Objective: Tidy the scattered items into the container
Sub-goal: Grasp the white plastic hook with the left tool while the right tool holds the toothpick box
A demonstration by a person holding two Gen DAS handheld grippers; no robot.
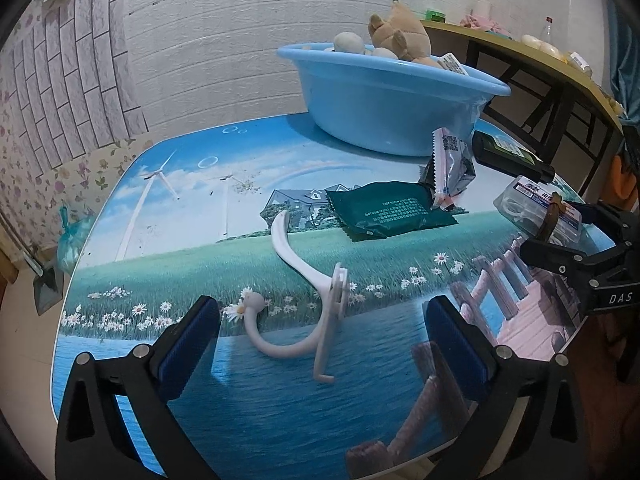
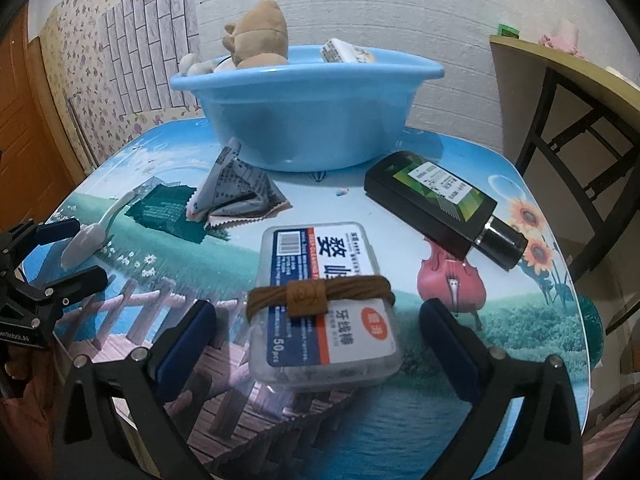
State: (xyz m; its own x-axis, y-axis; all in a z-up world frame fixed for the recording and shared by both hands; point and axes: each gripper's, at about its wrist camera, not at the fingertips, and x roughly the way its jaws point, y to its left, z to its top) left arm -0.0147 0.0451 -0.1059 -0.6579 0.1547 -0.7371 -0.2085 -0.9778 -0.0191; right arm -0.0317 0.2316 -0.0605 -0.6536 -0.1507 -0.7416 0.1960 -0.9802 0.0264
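A blue basin (image 1: 392,96) at the back of the picture-printed table holds a plush bear (image 1: 404,36) and pale stones. My left gripper (image 1: 320,336) is open, and a white curved hook (image 1: 304,280) lies on the table between its fingers, untouched. My right gripper (image 2: 316,340) is open around a clear floss-pick box (image 2: 324,304) that has a brown hair tie (image 2: 316,292) wrapped round it; the pads stand clear of its sides. Also loose on the table are a green packet (image 1: 388,210), a silver packet (image 2: 236,192) and a black bottle (image 2: 440,204).
The basin (image 2: 304,120) stands near the white wall. A wooden side table (image 1: 560,76) with dark legs stands to the right. The table's front edge (image 2: 400,440) lies close below both grippers. The floor drops away on the left.
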